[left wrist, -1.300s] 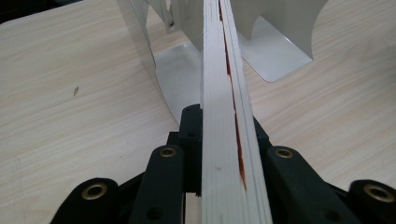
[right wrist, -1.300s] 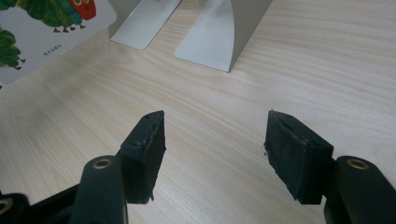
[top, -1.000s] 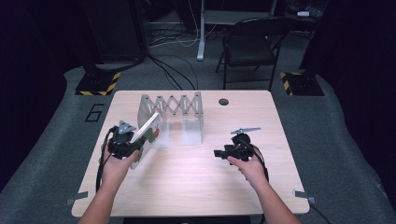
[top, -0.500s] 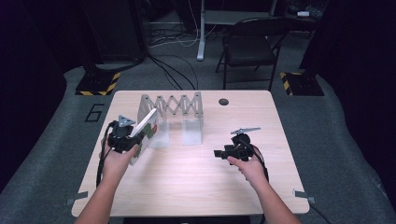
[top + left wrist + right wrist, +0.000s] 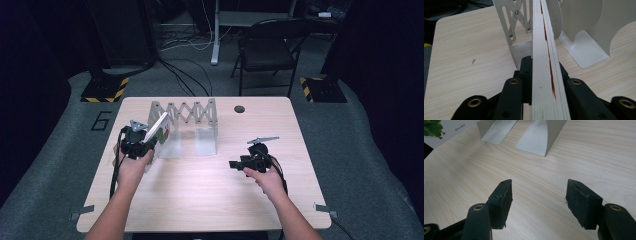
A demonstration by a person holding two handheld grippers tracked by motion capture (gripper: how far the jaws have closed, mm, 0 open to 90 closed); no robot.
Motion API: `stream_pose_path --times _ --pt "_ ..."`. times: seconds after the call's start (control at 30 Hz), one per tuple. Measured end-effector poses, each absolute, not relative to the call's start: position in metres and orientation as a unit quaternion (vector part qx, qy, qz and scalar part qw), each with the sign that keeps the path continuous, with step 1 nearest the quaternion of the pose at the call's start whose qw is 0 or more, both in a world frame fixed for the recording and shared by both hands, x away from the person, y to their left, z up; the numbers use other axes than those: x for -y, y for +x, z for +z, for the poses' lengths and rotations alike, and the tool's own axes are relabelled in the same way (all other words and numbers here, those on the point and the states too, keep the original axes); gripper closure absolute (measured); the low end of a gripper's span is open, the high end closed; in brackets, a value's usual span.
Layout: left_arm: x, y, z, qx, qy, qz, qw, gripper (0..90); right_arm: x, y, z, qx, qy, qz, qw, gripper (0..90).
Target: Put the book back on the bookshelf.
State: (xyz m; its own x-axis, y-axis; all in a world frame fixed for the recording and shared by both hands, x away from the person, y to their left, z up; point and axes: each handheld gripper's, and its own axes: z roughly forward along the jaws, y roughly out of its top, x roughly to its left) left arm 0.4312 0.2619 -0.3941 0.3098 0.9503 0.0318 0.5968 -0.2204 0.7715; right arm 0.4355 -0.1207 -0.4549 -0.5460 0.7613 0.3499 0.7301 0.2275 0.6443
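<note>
- Pale wood-grain table point(image 5: 200, 200) carries a grey metal expanding book rack point(image 5: 190, 112) at its far left-centre, with upright dividers point(image 5: 206, 141) standing in front of it.
- The left gripper point(image 5: 137, 142) sits at the left end of the rack, forearm entering from the bottom edge and angled toward the rack.
- Its jaws are clenched on a thin book point(image 5: 156, 127); in the left gripper view the book's point(image 5: 544, 75) white page edges run straight up between the two black jaws, toward the rack point(image 5: 509, 27) and a divider point(image 5: 586, 32).
- The book is tilted, upper edge leaning toward the rack's first slot, lower part at the gripper.
- The right gripper point(image 5: 246, 163) rests low over the table's right-centre, well apart from the rack, pointing left.
- Its jaws stand apart with nothing between them; the right gripper view shows bare table point(image 5: 536, 185) in the gap.
- Against the earlier frames: the left hand and book have shifted only slightly toward the rack, with the book's tilt a little changed; the right hand has kept its place.
</note>
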Motion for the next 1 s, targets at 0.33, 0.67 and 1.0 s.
stream_pose_path --times 0.33,0.67,1.0 --pt "-0.255 0.443 -0.399 -0.538 0.73 0.251 0.338 75.9 0.122 0.436 -0.454 -0.783 0.472 0.405 0.023 37.8" --pt "-0.252 0.451 -0.403 -0.547 0.726 0.257 0.328 75.9 0.122 0.436 -0.454 -0.781 0.475 0.405 0.022 37.8" --pt "-0.247 0.459 -0.408 -0.551 0.728 0.255 0.32 75.9 0.12 0.436 -0.454 -0.783 0.473 0.403 0.021 37.6"
